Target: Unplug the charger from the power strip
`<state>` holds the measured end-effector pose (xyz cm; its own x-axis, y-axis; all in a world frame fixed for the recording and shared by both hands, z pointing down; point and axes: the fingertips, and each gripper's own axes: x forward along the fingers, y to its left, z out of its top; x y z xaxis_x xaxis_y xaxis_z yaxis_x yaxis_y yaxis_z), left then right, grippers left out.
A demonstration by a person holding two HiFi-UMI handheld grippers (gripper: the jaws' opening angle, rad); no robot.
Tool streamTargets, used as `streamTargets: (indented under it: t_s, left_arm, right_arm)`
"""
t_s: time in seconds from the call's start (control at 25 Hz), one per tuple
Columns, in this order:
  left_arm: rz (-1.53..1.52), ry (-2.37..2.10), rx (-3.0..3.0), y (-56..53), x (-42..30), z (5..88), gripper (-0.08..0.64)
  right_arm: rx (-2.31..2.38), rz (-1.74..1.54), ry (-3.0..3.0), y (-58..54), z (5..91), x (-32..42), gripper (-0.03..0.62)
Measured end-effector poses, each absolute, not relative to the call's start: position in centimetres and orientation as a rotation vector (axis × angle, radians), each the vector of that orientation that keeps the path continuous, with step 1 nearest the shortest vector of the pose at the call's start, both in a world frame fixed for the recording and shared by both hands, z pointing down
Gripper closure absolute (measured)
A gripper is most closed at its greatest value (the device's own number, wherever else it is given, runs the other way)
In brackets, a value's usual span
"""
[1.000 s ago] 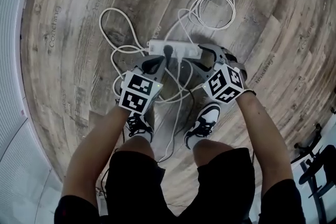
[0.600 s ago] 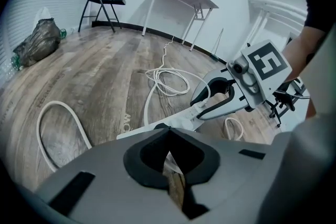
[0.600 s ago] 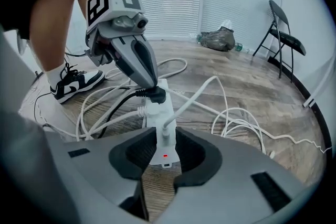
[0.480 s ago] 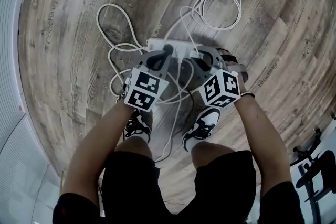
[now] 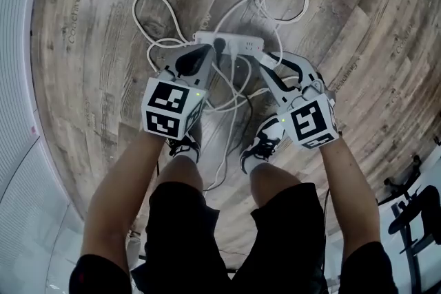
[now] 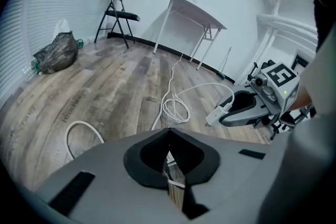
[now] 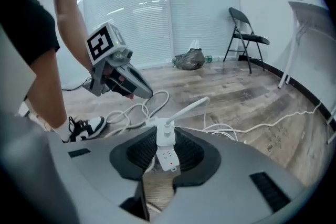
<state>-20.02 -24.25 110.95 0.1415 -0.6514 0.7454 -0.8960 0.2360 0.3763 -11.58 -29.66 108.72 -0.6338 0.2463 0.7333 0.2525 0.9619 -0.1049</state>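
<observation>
right tongs (image 7: pixel 166 144) closing on white power strip (image 7: pixel 168 159), charger (image 7: pixel 164 132) plugged into it

The left gripper (image 5: pixel 207 53) partly hides the power strip (image 5: pixel 241 46); the white strand (image 6: pixel 176 183) between its fingers (image 6: pixel 142 157) is unidentifiable.

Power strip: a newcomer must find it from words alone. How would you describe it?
On the wood floor, ahead of the person's black-and-white sneakers, lies a tangle of white cables. The power strip is the white bar amid them. Unlike them, it is a rigid block with sockets and a red light at one end.
</observation>
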Motion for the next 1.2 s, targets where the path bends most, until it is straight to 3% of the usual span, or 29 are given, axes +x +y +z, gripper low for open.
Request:
streamTargets:
  t_s: [0.48,1.2]
  left_arm:
    - [0.311,-1.706,1.515,-19.5,-20.7,84.4,0.541]
    - [0.276,-2.042,1.668,-17.6,-21.2,38.4,0.541]
  right_arm:
    - [0.143,0.646,-2.488,-32.0,84.1,-8.0,0.483]
    - [0.349,0.646,-2.868,-32.3,37.1,-4.3,0.483]
